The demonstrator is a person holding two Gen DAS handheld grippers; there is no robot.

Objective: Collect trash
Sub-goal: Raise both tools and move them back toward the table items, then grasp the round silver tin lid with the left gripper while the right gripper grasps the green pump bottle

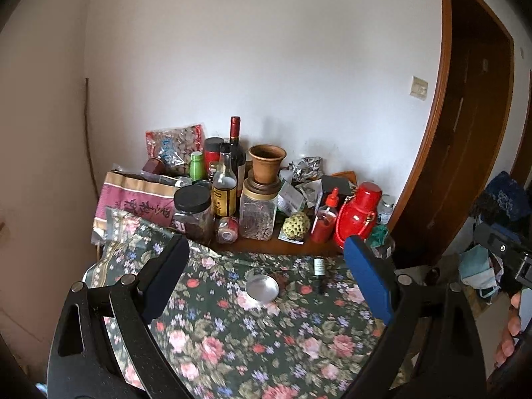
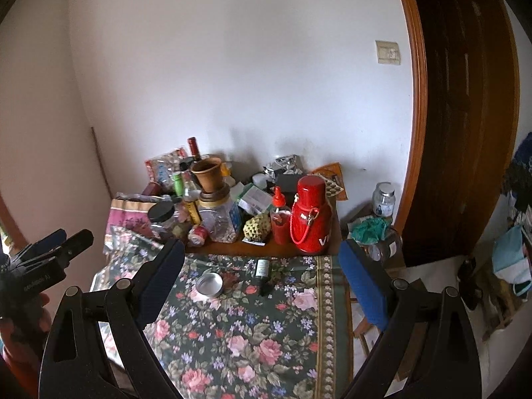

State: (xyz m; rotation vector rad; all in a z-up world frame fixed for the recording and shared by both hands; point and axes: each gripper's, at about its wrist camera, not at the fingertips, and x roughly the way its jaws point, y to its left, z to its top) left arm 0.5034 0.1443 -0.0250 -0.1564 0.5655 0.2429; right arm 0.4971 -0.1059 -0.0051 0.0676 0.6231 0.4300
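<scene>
A small round metal tin [image 1: 262,288] [image 2: 209,284] lies open side up on the floral tablecloth [image 1: 252,342] [image 2: 252,332]. Just right of it a little dark dropper bottle [image 1: 320,271] [image 2: 263,272] lies on its side. My left gripper [image 1: 266,277] hovers open above the cloth with the tin between and beyond its fingers, holding nothing. My right gripper [image 2: 262,281] is likewise open and empty, with tin and bottle ahead of it. In the right wrist view the left gripper [image 2: 74,233] shows at the left edge. Crumpled foil wrappers [image 1: 307,166] [image 2: 282,163] sit by the wall.
Behind the cloth stand crowded items: a red flask [image 1: 360,214] [image 2: 311,216], a red squeeze bottle [image 1: 327,217], a clay pot [image 1: 266,163] on a jar, a wine bottle [image 1: 235,146], a black-lidded jar [image 1: 193,214], a custard apple [image 2: 256,227]. A wooden door frame [image 2: 415,133] rises right.
</scene>
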